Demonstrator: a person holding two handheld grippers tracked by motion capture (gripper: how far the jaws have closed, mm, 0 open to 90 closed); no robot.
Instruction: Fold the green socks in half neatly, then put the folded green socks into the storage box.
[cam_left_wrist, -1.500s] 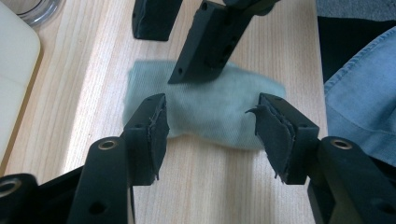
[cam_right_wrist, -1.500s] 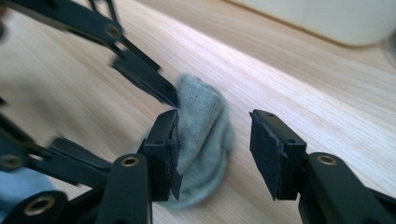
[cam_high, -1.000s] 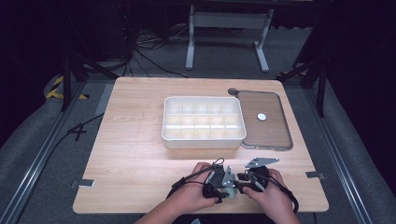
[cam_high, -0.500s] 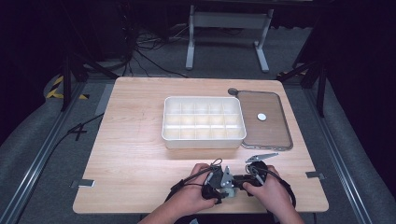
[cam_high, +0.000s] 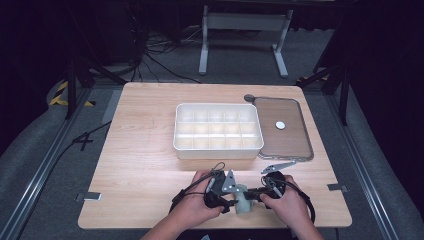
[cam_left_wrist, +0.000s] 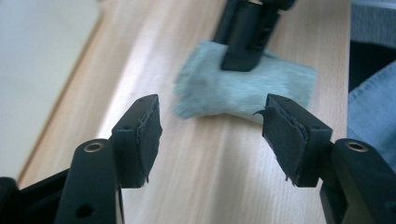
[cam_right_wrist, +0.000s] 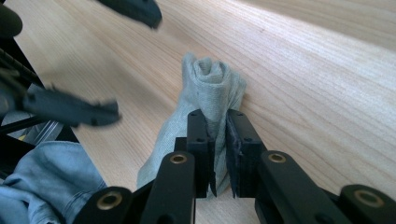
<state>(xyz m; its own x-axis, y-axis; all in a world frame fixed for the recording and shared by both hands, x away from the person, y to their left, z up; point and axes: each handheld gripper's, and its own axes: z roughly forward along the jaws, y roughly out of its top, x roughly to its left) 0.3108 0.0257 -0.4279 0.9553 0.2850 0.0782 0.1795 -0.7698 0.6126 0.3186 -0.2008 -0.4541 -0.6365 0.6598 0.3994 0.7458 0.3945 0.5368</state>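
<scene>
The right gripper (cam_right_wrist: 218, 140) has just been closing its fingers and now pinches the grey rolled sock (cam_right_wrist: 212, 88), which lies on the table (cam_high: 145, 150) near its near edge. The left gripper (cam_left_wrist: 212, 126) has been opening; its fingers stand apart just beside the sock, touching nothing. Farther off sits a white divided tray (cam_high: 218, 150).

black tongs (cam_right_wrist: 219, 154) with brass rivets, frayed pads (cam_left_wrist: 149, 135), denim clothing (cam_right_wrist: 51, 177)
</scene>
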